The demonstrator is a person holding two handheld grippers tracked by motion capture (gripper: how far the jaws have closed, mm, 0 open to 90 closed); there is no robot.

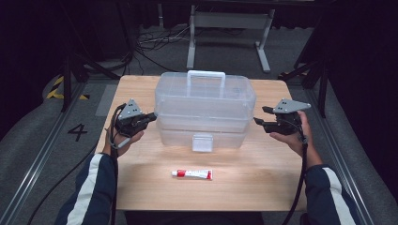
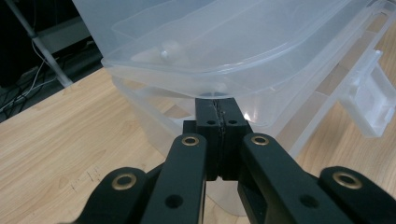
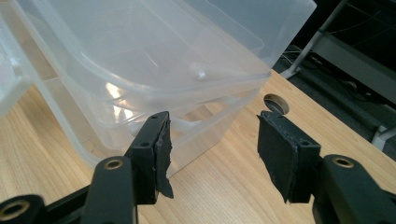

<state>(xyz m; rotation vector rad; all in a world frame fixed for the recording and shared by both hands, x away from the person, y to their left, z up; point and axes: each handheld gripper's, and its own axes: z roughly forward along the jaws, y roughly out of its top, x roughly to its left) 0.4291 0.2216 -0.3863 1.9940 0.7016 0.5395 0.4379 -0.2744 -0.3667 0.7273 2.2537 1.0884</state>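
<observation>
A clear plastic toolbox [image 1: 205, 105] with a white handle [image 1: 206, 75] and a front latch [image 1: 202, 142] stands on the wooden table [image 1: 141, 187]. My left gripper [image 1: 151, 117] is at the box's left end. In the left gripper view its jaws [image 2: 217, 103] are pressed together, with the tips just under the rim of the lid [image 2: 224, 42]. My right gripper [image 1: 261, 115] hangs at the box's right end. Its jaws [image 3: 212, 126] stand apart with nothing between them, a short way from the box's corner [image 3: 140, 60]. A red and white tube [image 1: 192, 174] lies in front of the box.
A round hole [image 3: 276, 103] sits in the tabletop near the box's right end. Beyond the far table edge are a white metal stand [image 1: 192, 42] and cables on the dark floor. Bare table surrounds the tube at the front.
</observation>
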